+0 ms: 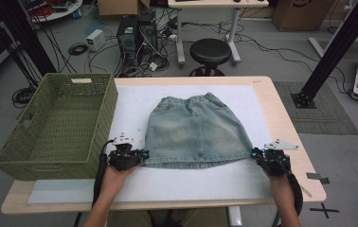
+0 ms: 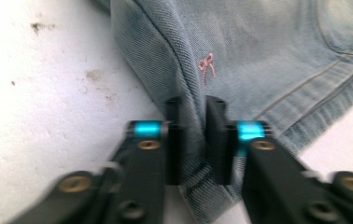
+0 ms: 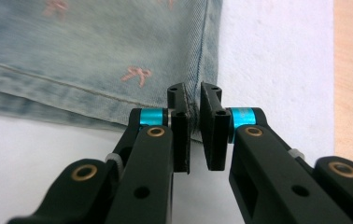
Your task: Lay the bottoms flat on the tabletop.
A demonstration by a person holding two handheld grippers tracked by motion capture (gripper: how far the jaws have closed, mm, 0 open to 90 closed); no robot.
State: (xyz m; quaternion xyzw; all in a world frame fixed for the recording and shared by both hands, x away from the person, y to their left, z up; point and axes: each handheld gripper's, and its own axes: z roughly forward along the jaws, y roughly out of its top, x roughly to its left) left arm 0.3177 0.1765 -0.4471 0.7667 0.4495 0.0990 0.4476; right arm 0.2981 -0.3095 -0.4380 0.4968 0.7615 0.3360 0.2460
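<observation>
Both hem corners of the denim skirt [image 1: 193,132] were pinched: my left hand-held gripper [image 1: 141,155] and right hand-held gripper [image 1: 254,153] each clamped on fabric

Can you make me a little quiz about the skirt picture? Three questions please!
1. True or false: the denim skirt lies flat on the white mat.
2. Which corner does the left gripper pinch: A waistband, B hem corner, C pocket?
3. What stands left of the skirt?

Key: 1 true. 2 B; the right gripper has the other hem corner between its jaws. 3 the green basket.
</observation>
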